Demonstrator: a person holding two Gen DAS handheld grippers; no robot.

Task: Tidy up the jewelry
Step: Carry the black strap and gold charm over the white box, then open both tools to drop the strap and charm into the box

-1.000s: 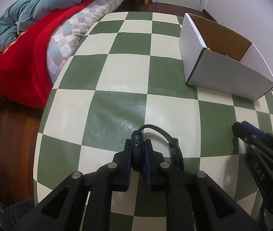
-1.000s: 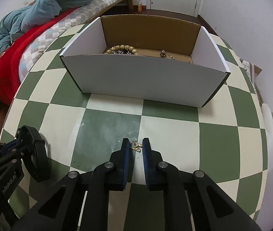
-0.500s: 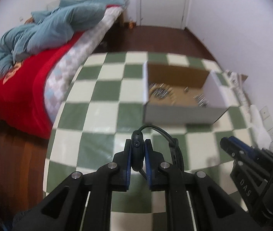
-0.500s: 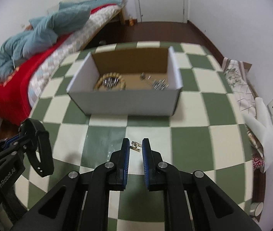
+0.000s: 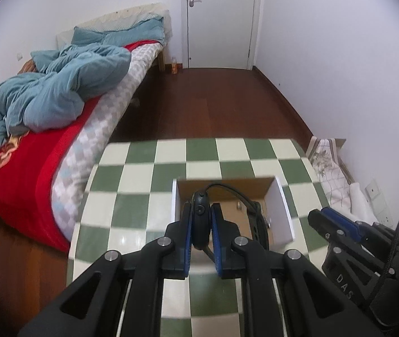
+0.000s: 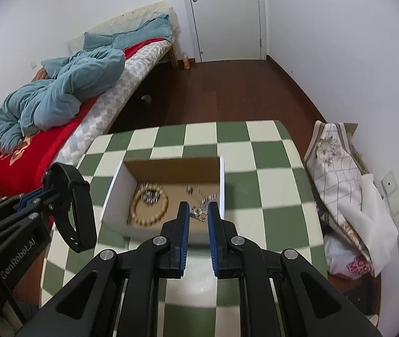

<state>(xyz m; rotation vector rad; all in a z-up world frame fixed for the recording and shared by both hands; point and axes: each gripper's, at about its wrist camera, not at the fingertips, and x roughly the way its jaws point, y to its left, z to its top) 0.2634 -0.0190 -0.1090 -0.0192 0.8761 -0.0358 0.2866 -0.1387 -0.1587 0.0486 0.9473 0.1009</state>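
My left gripper [image 5: 201,219] is shut on a black smartwatch [image 5: 201,213]; its strap [image 5: 258,219] loops to the right. It hangs high above the open white cardboard box [image 5: 283,207]. My right gripper [image 6: 197,213] is shut on a small gold and silver jewelry piece [image 6: 198,213], held above the right half of the box [image 6: 115,193]. Inside the box lie a wooden bead bracelet [image 6: 150,206] and small silver pieces [image 6: 207,198]. The left gripper with the watch also shows in the right wrist view [image 6: 70,207].
The box stands on a green and cream checkered table [image 6: 269,185]. A bed with a red cover and blue quilt [image 5: 44,106] is at the left. A cloth bundle [image 6: 337,174] lies on the floor at the right. A white door [image 5: 219,19] is at the back.
Both grippers have risen high above the table with their items and moved over the box. The box now appears small and below them.
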